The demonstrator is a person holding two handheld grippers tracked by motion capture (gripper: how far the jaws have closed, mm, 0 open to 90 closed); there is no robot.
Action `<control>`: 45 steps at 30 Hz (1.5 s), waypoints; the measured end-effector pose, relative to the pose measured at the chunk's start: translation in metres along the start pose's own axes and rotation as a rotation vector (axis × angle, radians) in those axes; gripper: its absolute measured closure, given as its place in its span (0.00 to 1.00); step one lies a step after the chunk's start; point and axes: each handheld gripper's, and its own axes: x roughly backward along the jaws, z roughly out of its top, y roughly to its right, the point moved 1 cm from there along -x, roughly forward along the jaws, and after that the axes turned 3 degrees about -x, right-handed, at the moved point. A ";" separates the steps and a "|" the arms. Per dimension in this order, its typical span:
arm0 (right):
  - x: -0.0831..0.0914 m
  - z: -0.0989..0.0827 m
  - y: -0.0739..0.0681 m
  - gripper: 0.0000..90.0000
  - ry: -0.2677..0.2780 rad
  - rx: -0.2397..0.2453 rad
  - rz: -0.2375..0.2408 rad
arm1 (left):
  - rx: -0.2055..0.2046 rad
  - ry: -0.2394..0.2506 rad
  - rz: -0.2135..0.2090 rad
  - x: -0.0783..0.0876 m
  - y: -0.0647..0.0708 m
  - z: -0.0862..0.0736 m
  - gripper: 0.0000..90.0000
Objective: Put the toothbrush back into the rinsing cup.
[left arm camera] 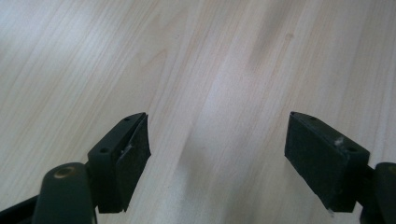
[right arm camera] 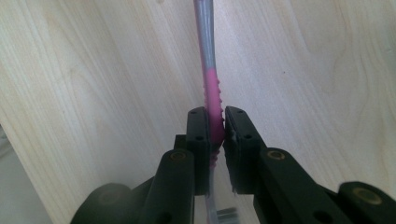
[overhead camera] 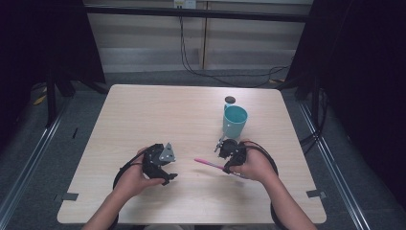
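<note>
A slim pink and grey toothbrush [overhead camera: 208, 164] lies nearly level just above the table, its free end pointing left. My right gripper [overhead camera: 229, 165] is shut on it. In the right gripper view the pads clamp the ribbed pink grip of the toothbrush [right arm camera: 211, 88], and the grey shaft runs away from my right gripper [right arm camera: 215, 116]. My left gripper [overhead camera: 168, 168] hovers over the table's front left part, apart from the brush. In its own view my left gripper [left arm camera: 217, 126] is open, with only bare wood between its pads.
A teal cup [overhead camera: 234, 120] stands upright just behind the right hand, and a small dark round thing [overhead camera: 230, 99] lies behind it. The light wooden table [overhead camera: 158, 115] spreads out to the left. Cables cross the floor beyond its far edge.
</note>
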 end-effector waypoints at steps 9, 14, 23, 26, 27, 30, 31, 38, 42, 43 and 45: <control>0.005 0.001 -0.001 0.90 0.009 0.010 0.018 | -0.053 -0.013 0.010 0.002 0.000 0.014 0.26; 0.005 0.002 -0.001 0.90 0.018 0.014 0.018 | -0.073 -0.012 0.012 0.003 0.001 0.024 0.26; 0.008 0.000 0.001 0.90 0.023 0.025 0.022 | -0.094 -0.019 0.018 0.004 0.001 0.037 0.28; 0.009 0.001 0.000 0.90 0.019 0.023 0.020 | -0.100 -0.019 0.014 0.005 0.001 0.041 0.28; 0.010 0.001 0.000 0.90 0.020 0.030 0.020 | -0.098 -0.014 0.018 0.004 0.001 0.042 0.28; 0.011 0.003 -0.002 0.90 0.024 0.035 0.021 | -0.108 -0.016 0.015 0.004 0.001 0.046 0.28; 0.012 0.004 -0.002 0.90 0.023 0.049 0.018 | -0.109 -0.012 0.016 0.004 0.002 0.047 0.28; 0.015 0.003 -0.003 0.90 0.024 0.034 0.017 | -0.126 -0.013 0.009 0.004 0.003 0.052 0.28; 0.014 0.002 -0.003 0.90 0.019 0.041 0.019 | -0.138 -0.005 0.009 0.004 0.005 0.056 0.30; 0.014 0.002 -0.003 0.90 0.022 0.042 0.022 | -0.136 -0.002 0.010 0.003 0.006 0.057 0.30; 0.014 0.003 -0.003 0.90 0.020 0.052 0.021 | -0.145 -0.006 0.005 0.002 0.007 0.058 0.30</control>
